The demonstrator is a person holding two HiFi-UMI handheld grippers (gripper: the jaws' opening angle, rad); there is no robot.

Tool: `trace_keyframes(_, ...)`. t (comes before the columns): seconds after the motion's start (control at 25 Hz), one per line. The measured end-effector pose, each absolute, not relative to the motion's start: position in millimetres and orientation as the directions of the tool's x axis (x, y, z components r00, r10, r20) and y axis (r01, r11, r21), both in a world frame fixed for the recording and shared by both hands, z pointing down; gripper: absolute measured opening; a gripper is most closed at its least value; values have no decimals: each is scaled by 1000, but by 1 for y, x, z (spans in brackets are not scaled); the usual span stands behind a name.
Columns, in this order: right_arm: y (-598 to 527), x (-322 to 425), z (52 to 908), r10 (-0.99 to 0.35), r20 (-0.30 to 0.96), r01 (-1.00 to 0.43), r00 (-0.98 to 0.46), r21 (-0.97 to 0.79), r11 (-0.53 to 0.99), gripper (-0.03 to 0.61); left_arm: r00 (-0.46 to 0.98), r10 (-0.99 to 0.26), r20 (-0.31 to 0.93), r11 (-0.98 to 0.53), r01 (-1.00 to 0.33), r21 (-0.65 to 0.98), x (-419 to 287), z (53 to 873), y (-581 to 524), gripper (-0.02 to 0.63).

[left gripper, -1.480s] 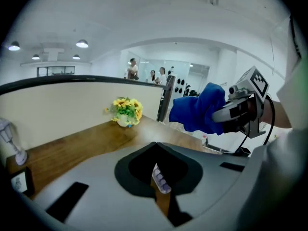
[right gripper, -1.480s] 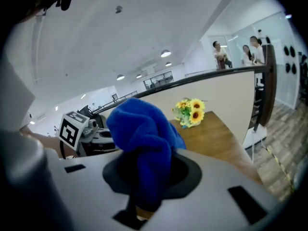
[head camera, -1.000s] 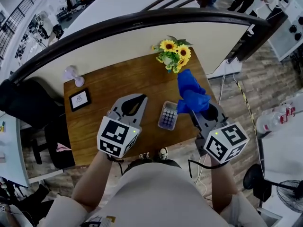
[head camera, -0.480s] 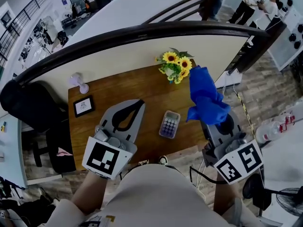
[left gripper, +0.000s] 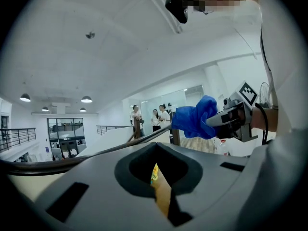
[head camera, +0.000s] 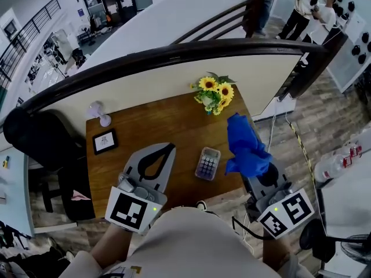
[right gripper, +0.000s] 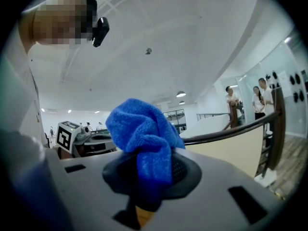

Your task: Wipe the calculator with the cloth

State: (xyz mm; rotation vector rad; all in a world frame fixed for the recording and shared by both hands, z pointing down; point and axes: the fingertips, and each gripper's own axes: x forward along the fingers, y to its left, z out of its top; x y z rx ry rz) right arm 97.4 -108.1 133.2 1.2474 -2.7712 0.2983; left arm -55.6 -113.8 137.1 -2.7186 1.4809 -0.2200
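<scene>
A small grey calculator with purple keys lies on the brown wooden table, near its front edge. My right gripper hangs to the right of it, over the table's right edge, shut on a bunched blue cloth that stands up from the jaws. That cloth fills the middle of the right gripper view. My left gripper hovers left of the calculator, apart from it, jaws closed together with nothing in them. Both gripper views look up and outward and do not show the calculator.
A pot of sunflowers stands at the table's back right. A small framed picture and a little white lamp stand at the left. A dark curved railing runs behind the table. People stand far off.
The right gripper has carried the cloth to the right, away from the calculator, lifting and then lowering it. The left gripper has drawn back toward me. The calculator has stayed put.
</scene>
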Motion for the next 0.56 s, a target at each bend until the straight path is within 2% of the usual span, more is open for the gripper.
trace_keyframes(0.24, -109, 97, 135, -745, 173, -764, -644, -102, 637, 83, 539, -834, 121, -551, -828, -108, -56, 139, -116, 3)
trace_keyframes(0.56, -109, 98, 135, -739, 164, -757, -653, -148, 636, 83, 545, -829, 124, -557, -823, -113, -53, 140, -116, 3)
